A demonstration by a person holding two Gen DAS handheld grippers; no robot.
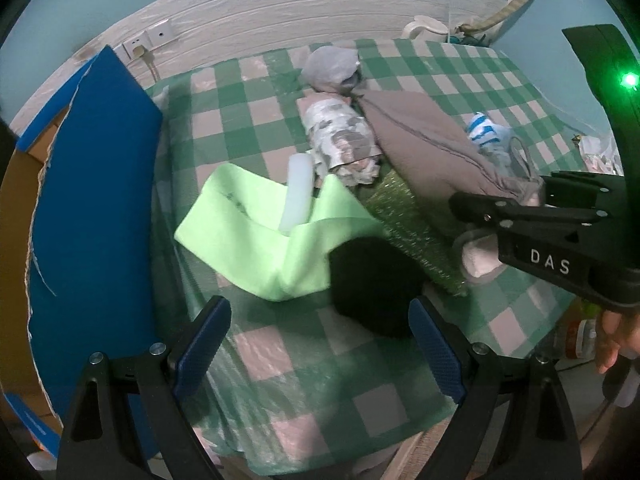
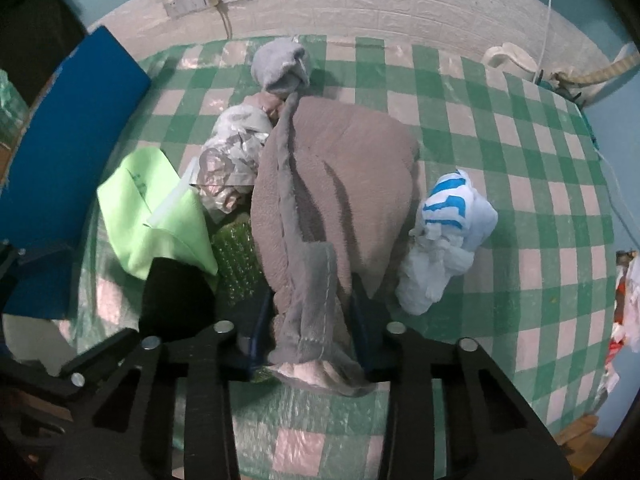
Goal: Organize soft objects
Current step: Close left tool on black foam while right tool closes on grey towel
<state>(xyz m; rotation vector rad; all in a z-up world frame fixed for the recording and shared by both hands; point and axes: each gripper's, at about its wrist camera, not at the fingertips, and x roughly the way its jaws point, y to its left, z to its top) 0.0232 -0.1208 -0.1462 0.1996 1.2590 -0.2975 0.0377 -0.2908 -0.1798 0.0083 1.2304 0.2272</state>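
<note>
Right, right gripper point(image 2: 312, 320) is pinching the near edge of the grey-brown towel point(image 2: 340, 184), lying mid-table on the checked cloth point(image 2: 520, 240). Left gripper point(image 1: 320, 344) is hanging wide, empty. Probably best lifting slowly, avoiding dragging neighbouring bundles.

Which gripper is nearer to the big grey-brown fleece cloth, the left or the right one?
Right. The right gripper is shut on the big grey-brown fleece cloth at its near end. The left gripper hangs open, apart from it.
</note>
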